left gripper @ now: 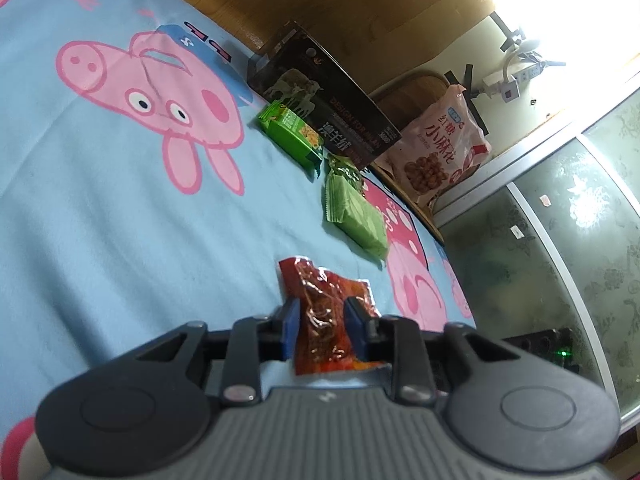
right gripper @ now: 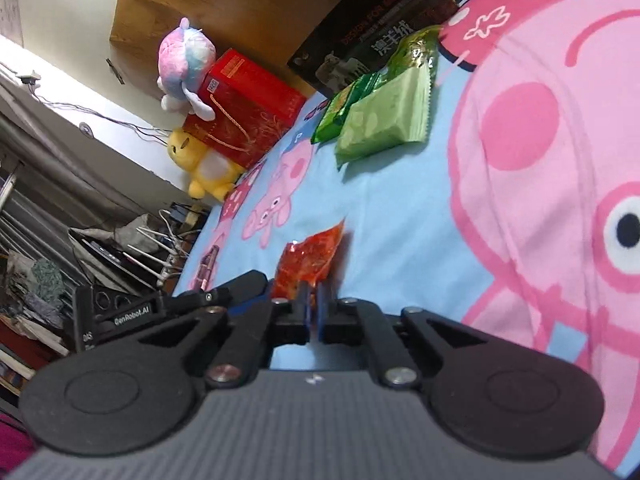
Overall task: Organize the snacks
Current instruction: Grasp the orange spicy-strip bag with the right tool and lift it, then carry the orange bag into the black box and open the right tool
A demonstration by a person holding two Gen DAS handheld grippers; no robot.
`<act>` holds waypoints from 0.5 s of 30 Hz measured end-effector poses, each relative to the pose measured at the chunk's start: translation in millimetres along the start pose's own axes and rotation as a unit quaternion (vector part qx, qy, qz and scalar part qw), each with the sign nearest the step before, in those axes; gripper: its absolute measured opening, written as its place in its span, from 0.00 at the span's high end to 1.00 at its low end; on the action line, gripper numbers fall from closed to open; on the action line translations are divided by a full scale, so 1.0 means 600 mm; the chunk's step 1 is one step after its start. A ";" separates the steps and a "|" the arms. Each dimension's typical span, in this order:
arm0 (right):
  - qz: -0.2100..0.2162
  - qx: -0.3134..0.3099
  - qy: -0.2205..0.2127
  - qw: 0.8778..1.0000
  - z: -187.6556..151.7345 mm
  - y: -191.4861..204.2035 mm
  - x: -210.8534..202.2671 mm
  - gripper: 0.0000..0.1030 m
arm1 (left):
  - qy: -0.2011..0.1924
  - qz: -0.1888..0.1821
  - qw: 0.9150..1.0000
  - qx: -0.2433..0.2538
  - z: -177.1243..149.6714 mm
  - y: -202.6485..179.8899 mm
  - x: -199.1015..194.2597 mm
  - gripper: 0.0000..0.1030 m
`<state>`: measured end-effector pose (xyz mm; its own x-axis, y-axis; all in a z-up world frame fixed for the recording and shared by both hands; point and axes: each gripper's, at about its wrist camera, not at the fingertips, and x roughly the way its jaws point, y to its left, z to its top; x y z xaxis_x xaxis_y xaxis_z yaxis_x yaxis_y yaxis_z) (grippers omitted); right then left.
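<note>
Blue cartoon bedsheet (left gripper: 120, 240) carries a light, crinkly red snack packet (left gripper: 328, 312); left claw (left gripper: 322, 328) straddles it part-open, right claw (right gripper: 314, 304) nearly closed, pinching its edge.

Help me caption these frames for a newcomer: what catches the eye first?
The big pink cartoon pigs printed across the blue bedsheet dominate both views. Close up, the left gripper straddles a red snack packet that lies on the sheet. Beyond lie two green snack packs beside a dark box at the wooden headboard.
</note>
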<state>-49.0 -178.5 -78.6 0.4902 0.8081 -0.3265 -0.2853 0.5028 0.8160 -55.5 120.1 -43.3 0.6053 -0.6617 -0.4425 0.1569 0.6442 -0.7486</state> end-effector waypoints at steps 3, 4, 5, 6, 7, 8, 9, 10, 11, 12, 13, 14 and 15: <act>0.047 0.067 -0.021 0.996 0.012 -0.021 -0.012 0.97 | -0.002 -0.009 1.000 -0.006 0.011 0.002 -0.008 0.59; 0.053 0.080 -0.029 0.995 0.017 -0.025 -0.018 0.97 | -0.006 -0.006 1.000 -0.004 0.014 0.001 -0.011 0.55; 0.061 0.091 -0.033 0.993 0.021 -0.028 -0.021 0.97 | -0.008 -0.002 1.000 -0.003 0.017 0.000 -0.013 0.48; 0.070 0.104 -0.038 0.991 0.024 -0.028 -0.022 0.97 | -0.008 -0.002 1.000 -0.003 0.020 0.000 -0.015 0.42; 0.079 0.114 -0.042 0.989 0.029 -0.030 -0.026 0.97 | -0.006 -0.006 1.000 -0.006 0.022 0.000 -0.014 0.40; 0.090 0.123 -0.047 0.987 0.033 -0.030 -0.029 0.97 | -0.001 -0.017 1.000 -0.010 0.024 -0.001 -0.012 0.38; 0.102 0.131 -0.051 0.985 0.037 -0.031 -0.031 0.97 | 0.004 -0.030 0.999 -0.016 0.025 -0.001 -0.008 0.34; 0.114 0.137 -0.053 0.982 0.041 -0.030 -0.032 0.97 | 0.010 -0.045 0.999 -0.022 0.026 -0.003 -0.004 0.30; 0.127 0.142 -0.055 0.980 0.045 -0.029 -0.033 0.97 | 0.016 -0.061 0.997 -0.032 0.028 -0.005 0.002 0.17; 0.137 0.144 -0.055 0.979 0.049 -0.027 -0.033 0.97 | 0.019 -0.074 0.996 -0.039 0.029 -0.008 0.008 0.11; 0.146 0.145 -0.055 0.977 0.053 -0.025 -0.034 0.97 | 0.022 -0.090 0.995 -0.045 0.031 -0.011 0.015 0.11; 0.155 0.147 -0.054 0.975 0.057 -0.021 -0.032 0.97 | 0.028 -0.104 0.993 -0.049 0.034 -0.014 0.021 0.11; 0.163 0.148 -0.054 0.974 0.061 -0.018 -0.032 0.97 | 0.033 -0.118 0.991 -0.055 0.037 -0.016 0.029 0.11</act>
<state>-25.2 -210.5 -63.8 0.5017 0.8650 0.0110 -0.1981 0.1025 0.9748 -29.2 110.8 -32.9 0.5092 -0.8145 -0.2781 0.1991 0.4259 -0.8826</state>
